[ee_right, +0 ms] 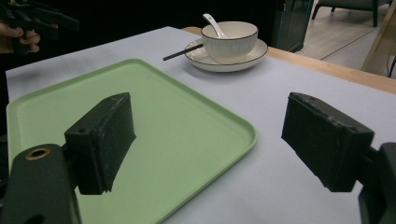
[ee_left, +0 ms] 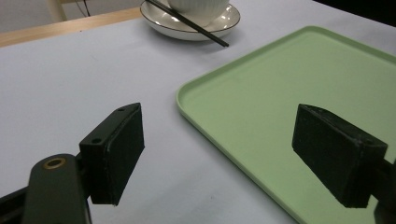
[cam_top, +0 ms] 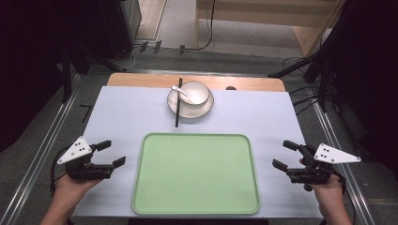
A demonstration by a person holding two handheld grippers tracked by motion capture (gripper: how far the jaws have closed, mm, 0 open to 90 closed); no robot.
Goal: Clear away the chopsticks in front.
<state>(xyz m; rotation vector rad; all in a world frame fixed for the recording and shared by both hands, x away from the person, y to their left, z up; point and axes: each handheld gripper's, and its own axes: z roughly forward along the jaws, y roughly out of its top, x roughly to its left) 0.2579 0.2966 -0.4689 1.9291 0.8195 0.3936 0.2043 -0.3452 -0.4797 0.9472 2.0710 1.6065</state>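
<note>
A pale green tray [cam_top: 155, 187] lies empty in the middle of the white table cover. Behind it stands a white bowl [cam_top: 194, 93] on a plate [cam_top: 204, 110], with a white spoon [cam_top: 179, 90] in the bowl and black chopsticks [cam_top: 178, 110] laid across the plate's left side. My left gripper [cam_top: 111, 153] hovers open left of the tray, nothing between its jaws. My right gripper [cam_top: 285, 155] is open too, right of the tray. In the left gripper view the tray [ee_left: 261, 93] and plate [ee_left: 224, 21] lie ahead; in the right gripper view the bowl [ee_right: 229, 42] and tray [ee_right: 187, 135] show.
The wooden table edge [cam_top: 141, 79] shows behind the white cover. Dark stands and cables [cam_top: 309, 70] sit on the floor at both sides. The other hand with its gripper [ee_right: 28, 23] appears at the far left of the right gripper view.
</note>
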